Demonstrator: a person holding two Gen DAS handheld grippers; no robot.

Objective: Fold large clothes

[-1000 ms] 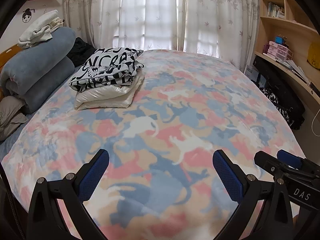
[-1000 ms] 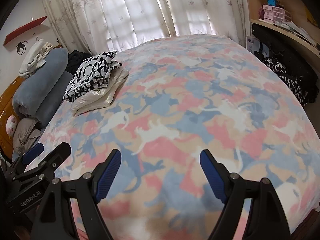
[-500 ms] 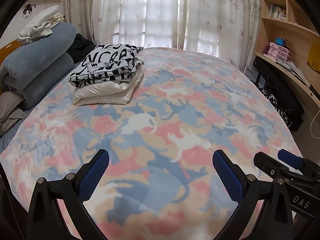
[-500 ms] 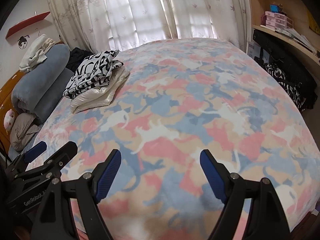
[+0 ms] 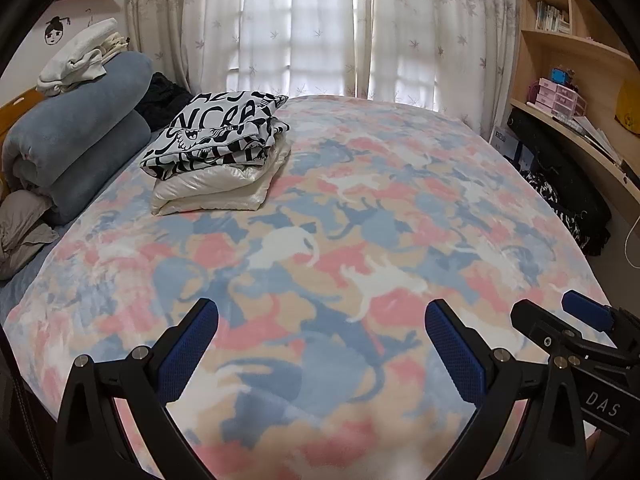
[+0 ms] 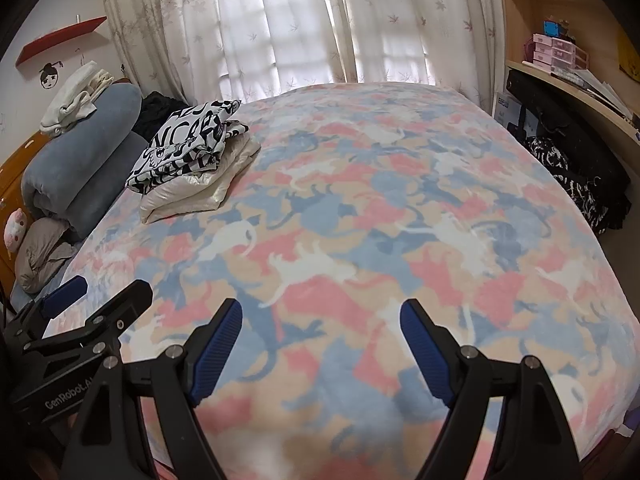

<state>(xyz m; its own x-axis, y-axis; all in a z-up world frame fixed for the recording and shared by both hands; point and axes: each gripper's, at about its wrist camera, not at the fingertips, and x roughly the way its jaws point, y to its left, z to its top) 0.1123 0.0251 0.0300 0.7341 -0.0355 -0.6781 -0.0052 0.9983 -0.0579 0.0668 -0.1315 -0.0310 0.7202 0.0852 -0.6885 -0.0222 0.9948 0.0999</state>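
Observation:
A folded black-and-white printed garment [image 5: 218, 136] lies on a folded cream-white garment [image 5: 216, 190] at the far left of the bed [image 5: 360, 240], which has a pink, blue and beige cat-print cover. The stack also shows in the right wrist view [image 6: 188, 148]. My left gripper [image 5: 322, 344] is open and empty above the bed's near edge. My right gripper [image 6: 322, 340] is open and empty beside it. Each gripper shows at the edge of the other's view.
A rolled blue-grey blanket [image 5: 76, 148] with white clothes [image 5: 80, 60] on top lies at the headboard on the left. A dark pile [image 5: 164, 98] sits behind the stack. Curtains [image 5: 320, 28] hang behind the bed. Shelves and a desk [image 5: 576, 120] with black clothing stand on the right.
Both grippers have drawn back and risen slightly from the bed, so the bed's near edge now shows more. Both stay open. The folded stack has not moved.

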